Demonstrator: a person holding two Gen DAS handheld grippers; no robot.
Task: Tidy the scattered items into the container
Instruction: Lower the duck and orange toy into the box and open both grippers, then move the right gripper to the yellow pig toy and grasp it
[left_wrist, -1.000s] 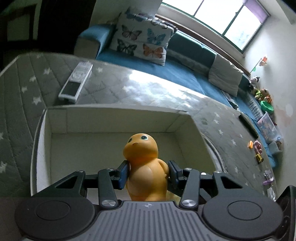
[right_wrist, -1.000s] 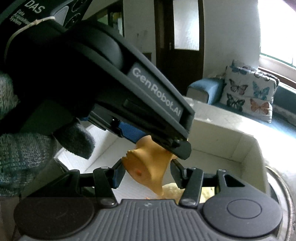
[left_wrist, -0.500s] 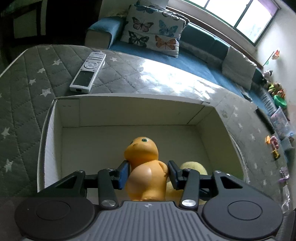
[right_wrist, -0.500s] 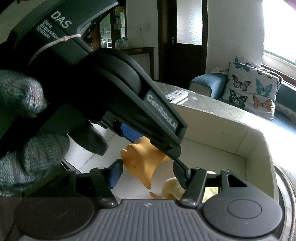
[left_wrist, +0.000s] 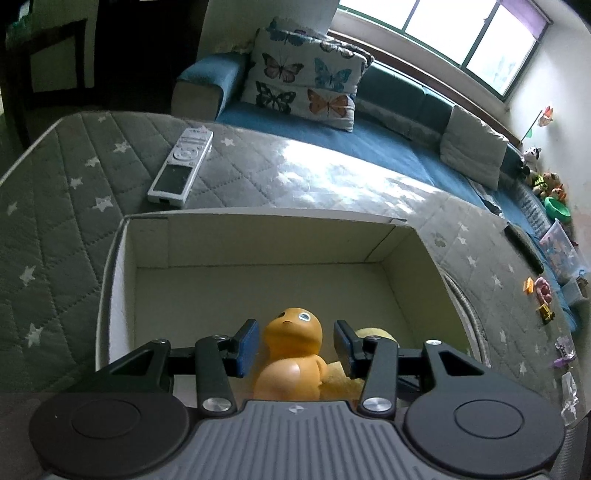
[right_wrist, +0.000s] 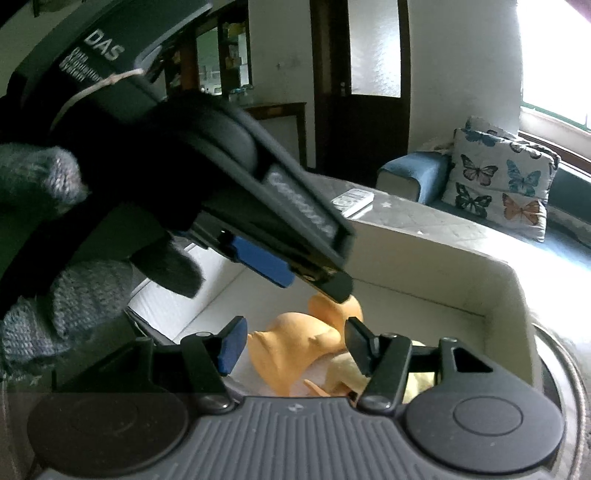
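Note:
An orange toy figure (left_wrist: 291, 350) stands inside the white cardboard box (left_wrist: 258, 236), next to a pale yellow soft toy (left_wrist: 373, 334). My left gripper (left_wrist: 295, 345) is open around the figure, with gaps between the pads and its head. In the right wrist view the orange figure (right_wrist: 295, 350) lies between the open fingers of my right gripper (right_wrist: 291, 343), untouched. The left gripper's body (right_wrist: 221, 177), held by a gloved hand, fills the upper left above the box (right_wrist: 498, 291). The yellow toy (right_wrist: 343, 373) shows beside the figure.
The box sits on a grey quilted star-pattern surface (left_wrist: 55, 221). A white remote (left_wrist: 181, 166) lies beyond the box's far left corner. Small toys (left_wrist: 543, 295) are scattered at the right. A blue sofa with a butterfly pillow (left_wrist: 306, 85) stands behind.
My left gripper has opened and let go of the orange figure, which now rests in the box. The left gripper has drawn back and up slightly. The right gripper's fingers have widened.

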